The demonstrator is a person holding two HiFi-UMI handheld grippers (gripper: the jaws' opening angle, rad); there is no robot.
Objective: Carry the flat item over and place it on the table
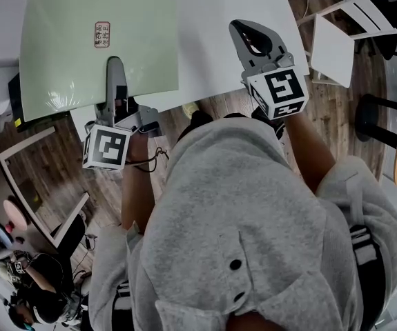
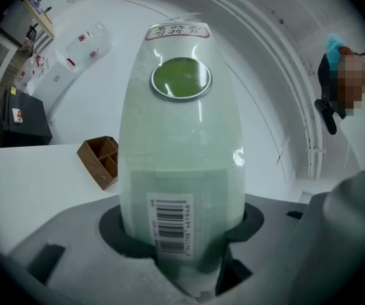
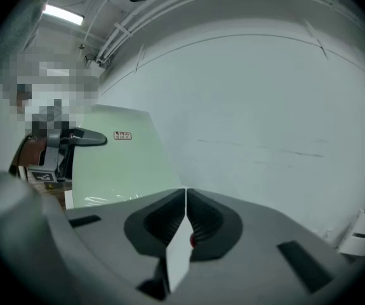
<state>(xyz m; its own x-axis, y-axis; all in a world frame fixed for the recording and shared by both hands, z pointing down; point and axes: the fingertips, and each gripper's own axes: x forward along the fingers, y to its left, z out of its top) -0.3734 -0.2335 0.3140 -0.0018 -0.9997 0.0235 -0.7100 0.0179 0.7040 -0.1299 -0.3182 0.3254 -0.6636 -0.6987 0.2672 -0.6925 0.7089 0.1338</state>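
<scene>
**Green pack gripped at the bench edge**

White bench [image 1: 212, 26] fills the upper part of the head view, with wood floor [image 1: 371, 95] beyond its right side and near edge. The person's grey hooded top [image 1: 253, 212] takes up most of the lower half of that view.

The green pack [image 1: 94, 40], a wide flat thing wrapped in glossy film, lies roughly level over the left part of the bench. Its near edge and near-left corner stick out past the bench edge. Whether its far part rests on the bench top or hangs just above it I cannot tell.

The left hand-held gripper [image 1: 115, 74] is closed on the pack at its near edge, with one jaw reaching in over the top face. In the left gripper view the pack fills the gap between the jaws, with the dark pads against it on both sides. The right hand-held gripper [image 1: 252, 38] is over bare bench to the right of the pack and apart from it. In the right gripper view its jaws are closed tip to tip.

A wooden box [image 2: 99, 162] with compartments stands on the bench, left of the pack in the left gripper view. A barcode sticker [image 2: 169, 224] sits on the pack right at the jaws. A small red-bordered label [image 1: 102, 34] sits towards the pack's far end.
</scene>
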